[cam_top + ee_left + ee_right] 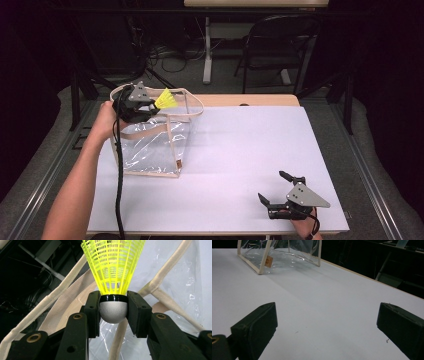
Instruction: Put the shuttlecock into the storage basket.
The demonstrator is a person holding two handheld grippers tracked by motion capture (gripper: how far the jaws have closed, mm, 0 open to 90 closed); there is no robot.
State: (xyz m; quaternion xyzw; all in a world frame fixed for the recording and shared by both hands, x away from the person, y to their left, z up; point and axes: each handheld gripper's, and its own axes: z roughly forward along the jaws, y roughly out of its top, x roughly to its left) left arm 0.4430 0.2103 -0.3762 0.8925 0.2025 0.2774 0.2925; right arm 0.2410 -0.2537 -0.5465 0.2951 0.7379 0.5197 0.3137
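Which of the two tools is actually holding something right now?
The left tool, up at the clear bag: its pads clamp the white cork of the yellow shuttlecock. The right tool rests open near the table's front edge, nothing between its pads.

- The high view looks forward and down from above the person's side, taking in the whole table (pixel 240 165).
- The left gripper view sits very close behind a yellow shuttlecock (pixel 113 272), facing into the clear bag (pixel 180 277).
- The right gripper view looks low across the table (pixel 317 305) toward that bag (pixel 279 257), far off.
- All three views share the bag (pixel 155 145).
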